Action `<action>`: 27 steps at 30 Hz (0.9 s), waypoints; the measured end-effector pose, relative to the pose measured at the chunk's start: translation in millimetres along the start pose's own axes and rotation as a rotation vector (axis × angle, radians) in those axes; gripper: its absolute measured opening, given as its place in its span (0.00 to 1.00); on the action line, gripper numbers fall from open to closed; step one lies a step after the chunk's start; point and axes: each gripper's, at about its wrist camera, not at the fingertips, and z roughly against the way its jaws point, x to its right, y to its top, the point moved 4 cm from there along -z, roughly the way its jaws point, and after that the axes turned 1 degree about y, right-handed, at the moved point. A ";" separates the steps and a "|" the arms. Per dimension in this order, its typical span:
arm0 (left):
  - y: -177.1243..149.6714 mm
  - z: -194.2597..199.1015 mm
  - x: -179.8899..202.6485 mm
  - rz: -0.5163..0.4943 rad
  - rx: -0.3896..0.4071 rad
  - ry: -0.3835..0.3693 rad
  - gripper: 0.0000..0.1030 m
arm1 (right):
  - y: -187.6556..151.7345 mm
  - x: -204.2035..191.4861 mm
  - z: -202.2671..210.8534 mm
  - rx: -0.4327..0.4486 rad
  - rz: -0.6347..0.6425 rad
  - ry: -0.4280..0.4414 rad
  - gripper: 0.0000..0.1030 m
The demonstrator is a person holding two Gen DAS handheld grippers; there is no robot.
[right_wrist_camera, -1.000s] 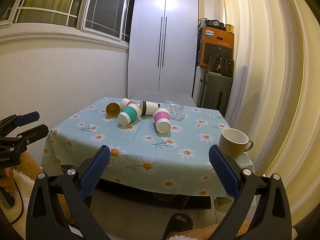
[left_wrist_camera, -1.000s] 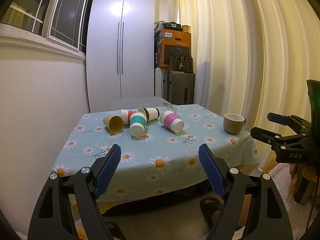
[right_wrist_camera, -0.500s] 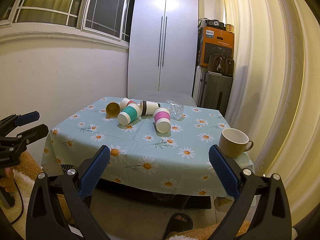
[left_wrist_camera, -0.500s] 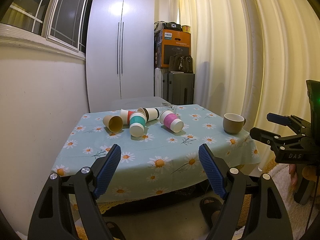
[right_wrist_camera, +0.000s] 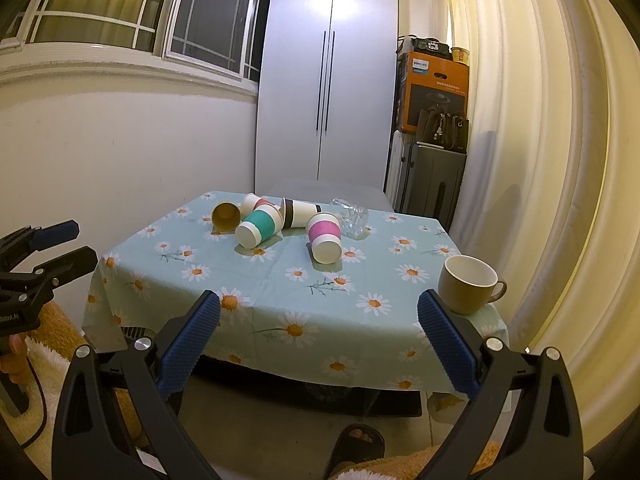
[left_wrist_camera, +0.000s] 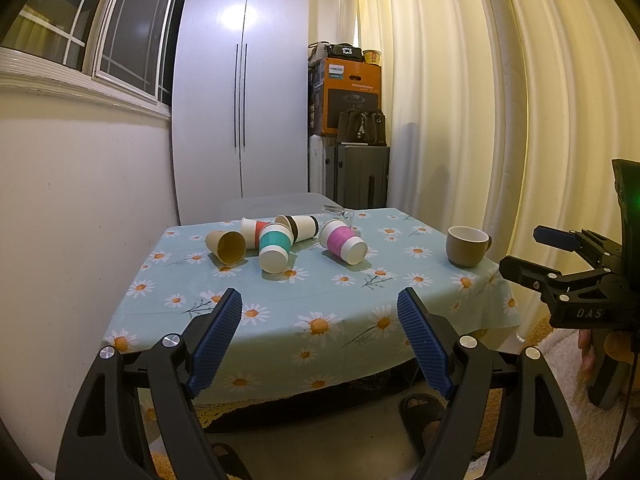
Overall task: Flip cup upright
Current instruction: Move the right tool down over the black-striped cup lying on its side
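Several paper cups lie on their sides on the daisy tablecloth (left_wrist_camera: 320,300): a brown cup (left_wrist_camera: 226,246), a red-banded cup (left_wrist_camera: 254,229), a teal-banded cup (left_wrist_camera: 274,247), a black-banded cup (left_wrist_camera: 298,226) and a pink-banded cup (left_wrist_camera: 343,241). They also show in the right wrist view, with the teal cup (right_wrist_camera: 258,227) and pink cup (right_wrist_camera: 324,237). A clear glass (right_wrist_camera: 354,220) lies tipped behind them. A brown mug (right_wrist_camera: 468,285) stands upright at the right edge. My left gripper (left_wrist_camera: 320,336) and right gripper (right_wrist_camera: 318,338) are open, empty, short of the table's front edge.
A white wardrobe (left_wrist_camera: 240,120) stands behind the table. A grey suitcase (left_wrist_camera: 362,176) with boxes on top is at the back right. Curtains (left_wrist_camera: 500,120) hang on the right, a wall with window on the left. A sandalled foot (right_wrist_camera: 356,440) is on the floor.
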 end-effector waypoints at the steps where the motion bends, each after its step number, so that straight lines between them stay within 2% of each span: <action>1: -2.6 -0.6 2.7 -0.002 -0.005 -0.002 0.76 | -0.6 -1.9 -0.2 -0.005 0.003 0.004 0.95; 6: -0.2 -6.4 9.9 -0.030 -0.032 -0.011 0.76 | 3.6 -7.5 0.8 0.000 0.038 -0.003 0.95; 10: 7.8 -16.6 8.1 -0.021 -0.068 -0.034 0.76 | 7.8 -12.9 -9.6 -0.031 0.086 0.013 0.95; 15: 25.1 -38.2 -1.7 -0.021 -0.118 -0.065 0.76 | 21.6 -10.6 -33.3 -0.075 0.095 0.045 0.95; 19: 42.7 -66.2 -21.3 -0.005 -0.153 -0.072 0.76 | 46.1 -11.0 -63.9 -0.089 0.187 0.066 0.95; 27: 65.2 -148.5 -54.7 0.001 -0.227 -0.063 0.76 | 99.4 -16.1 -159.6 -0.222 0.406 0.263 0.95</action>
